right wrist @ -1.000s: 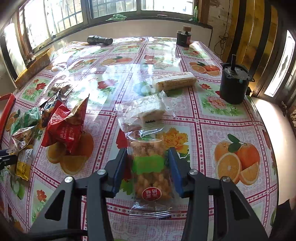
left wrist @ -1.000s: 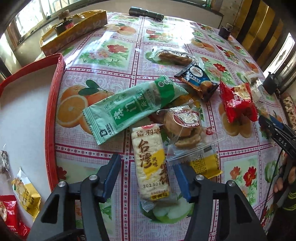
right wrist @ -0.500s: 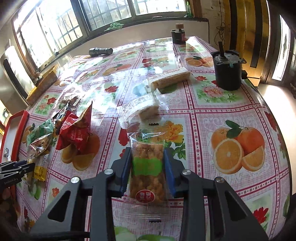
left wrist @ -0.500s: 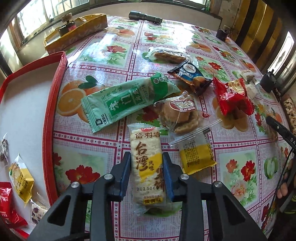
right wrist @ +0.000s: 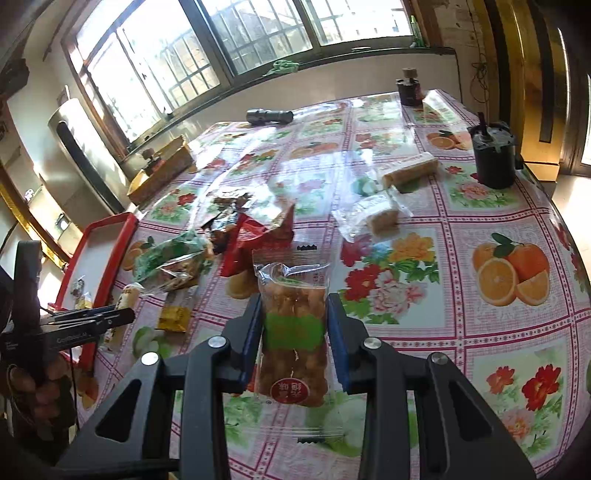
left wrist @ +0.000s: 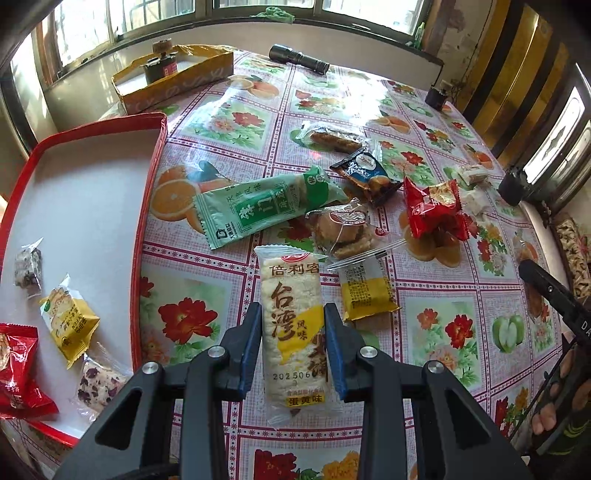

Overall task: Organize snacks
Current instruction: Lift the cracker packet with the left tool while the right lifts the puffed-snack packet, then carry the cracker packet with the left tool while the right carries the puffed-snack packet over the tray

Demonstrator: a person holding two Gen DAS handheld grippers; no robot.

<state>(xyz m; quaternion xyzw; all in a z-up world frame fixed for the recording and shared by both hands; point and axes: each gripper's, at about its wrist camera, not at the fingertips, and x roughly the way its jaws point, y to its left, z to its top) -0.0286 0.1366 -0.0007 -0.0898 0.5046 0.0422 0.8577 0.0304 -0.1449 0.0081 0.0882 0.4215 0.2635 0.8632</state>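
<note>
Grippers are each pinching a snack: left gripper [left wrist: 293, 325] squeezing a rice cracker packet [left wrist: 293, 325], right gripper [right wrist: 294, 314] clamping a fried-snack packet [right wrist: 293, 332].

Table [right wrist: 491, 206] with floral oilcloth below barred windows [right wrist: 258, 33]; white wall [left wrist: 85, 88], sunlight from behind

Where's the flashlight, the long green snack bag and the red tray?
flashlight [left wrist: 299, 58], left wrist view, middle of its barrel
long green snack bag [left wrist: 266, 206], left wrist view, printed middle
red tray [left wrist: 149, 206], left wrist view, right rim
</note>
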